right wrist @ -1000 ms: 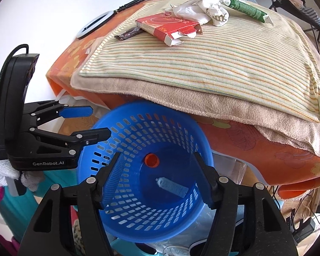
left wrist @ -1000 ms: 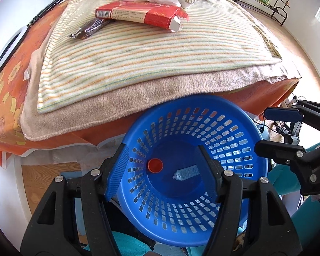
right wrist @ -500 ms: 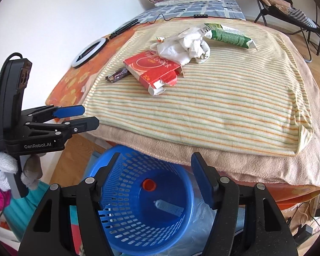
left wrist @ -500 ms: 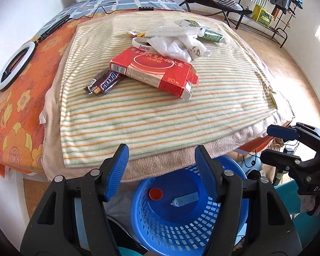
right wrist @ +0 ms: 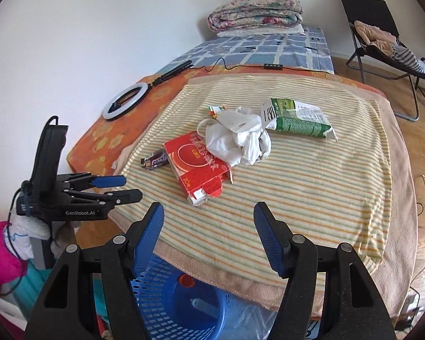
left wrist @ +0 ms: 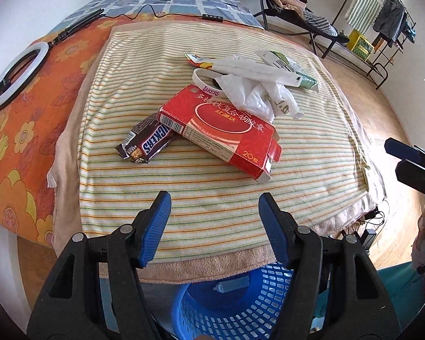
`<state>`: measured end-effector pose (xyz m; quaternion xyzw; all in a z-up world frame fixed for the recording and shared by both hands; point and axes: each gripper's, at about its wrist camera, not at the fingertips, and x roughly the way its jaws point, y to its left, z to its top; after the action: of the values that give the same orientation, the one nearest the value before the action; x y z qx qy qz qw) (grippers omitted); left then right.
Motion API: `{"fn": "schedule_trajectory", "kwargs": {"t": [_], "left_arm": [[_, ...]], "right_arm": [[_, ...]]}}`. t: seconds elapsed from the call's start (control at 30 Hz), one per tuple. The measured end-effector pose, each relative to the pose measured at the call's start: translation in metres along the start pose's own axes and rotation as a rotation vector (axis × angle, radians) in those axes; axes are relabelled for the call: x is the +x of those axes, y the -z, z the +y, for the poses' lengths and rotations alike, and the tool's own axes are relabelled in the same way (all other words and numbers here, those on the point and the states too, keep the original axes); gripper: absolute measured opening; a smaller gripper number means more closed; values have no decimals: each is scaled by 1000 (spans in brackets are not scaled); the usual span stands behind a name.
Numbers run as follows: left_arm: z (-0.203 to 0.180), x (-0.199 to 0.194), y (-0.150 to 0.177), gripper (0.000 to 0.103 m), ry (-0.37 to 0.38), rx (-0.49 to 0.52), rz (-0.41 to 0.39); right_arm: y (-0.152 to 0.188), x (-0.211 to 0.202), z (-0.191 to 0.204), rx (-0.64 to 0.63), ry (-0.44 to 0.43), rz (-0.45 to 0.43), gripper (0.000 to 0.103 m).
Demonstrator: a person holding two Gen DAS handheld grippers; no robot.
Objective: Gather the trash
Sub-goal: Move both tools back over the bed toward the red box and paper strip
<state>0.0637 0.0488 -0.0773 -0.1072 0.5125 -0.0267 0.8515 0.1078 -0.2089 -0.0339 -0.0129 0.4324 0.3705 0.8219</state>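
Your two wrist views look from the bed's (left wrist: 212,187) near edge across it, sharing the red box (right wrist: 197,167).

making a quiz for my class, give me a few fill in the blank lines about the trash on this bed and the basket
1. The candy bar is partly tucked under the ____ box.
2. The basket below the bed's edge is ____ in colour.
3. Both the left gripper and the right gripper are ____ and hold nothing.
4. The crumpled plastic bag is ____ in colour.

Missing words: red; blue; open; white
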Motion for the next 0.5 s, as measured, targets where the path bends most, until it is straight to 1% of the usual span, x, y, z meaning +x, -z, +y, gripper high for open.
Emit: {"fn": "schedule_trajectory", "kwargs": {"t": [0.1,0.2,0.37,0.5], "left_arm": [[4,7,-11,66,8,-28,3],[5,17,-21,66,19,-42,11],[19,40,-35,66,91,-162,54],[23,54,-39,66,125,-207,77]], "right_arm": [[-24,3,-1,-39,2,-8,65],[-46,10,-4,-55,-15,-3,65],[-76,26,-5,-86,-23,0,65],[-99,45,-5,-100,-56,20,65]]}}
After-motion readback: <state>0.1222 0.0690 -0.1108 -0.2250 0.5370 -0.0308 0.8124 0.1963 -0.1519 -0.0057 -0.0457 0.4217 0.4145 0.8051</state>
